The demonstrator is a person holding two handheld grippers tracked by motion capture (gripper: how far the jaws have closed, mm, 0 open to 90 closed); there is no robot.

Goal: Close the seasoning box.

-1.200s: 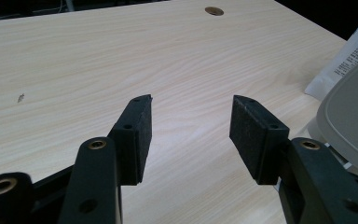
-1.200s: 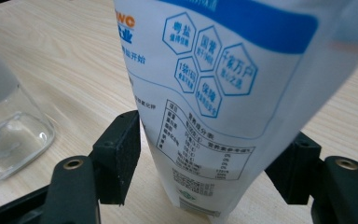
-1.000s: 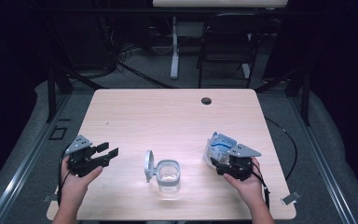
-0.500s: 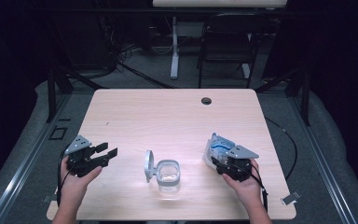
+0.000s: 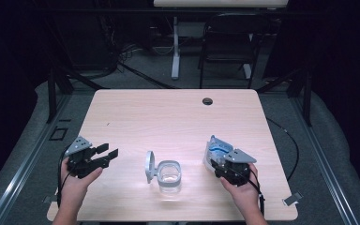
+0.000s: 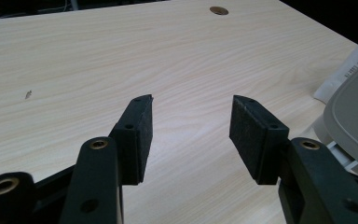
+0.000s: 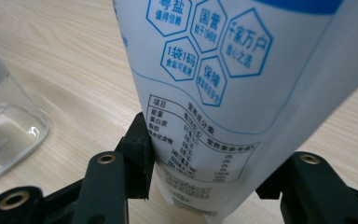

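Between the jaws of the right claw (image 7: 205,186) stands a white salt bag (image 7: 214,93), upright; the jaws have just been closing and now press its sides. Just to its left on the counter (image 5: 178,117) sits an open glass jar (image 5: 168,172), lid hinged up. Farther left, the left claw (image 5: 107,154) hovers with jaws apart, holding nothing. The bag's top is cut off in the right gripper view.

Right gripper (image 5: 220,164): jaws have just been closing in on the white salt pouch (image 5: 215,151), which stands between them. In the right gripper view, the left pad (image 7: 142,154) touches the pouch side; the far pad is hidden behind it. The right hand (image 5: 244,193) sits slightly lower toward the near table edge than a second ago.
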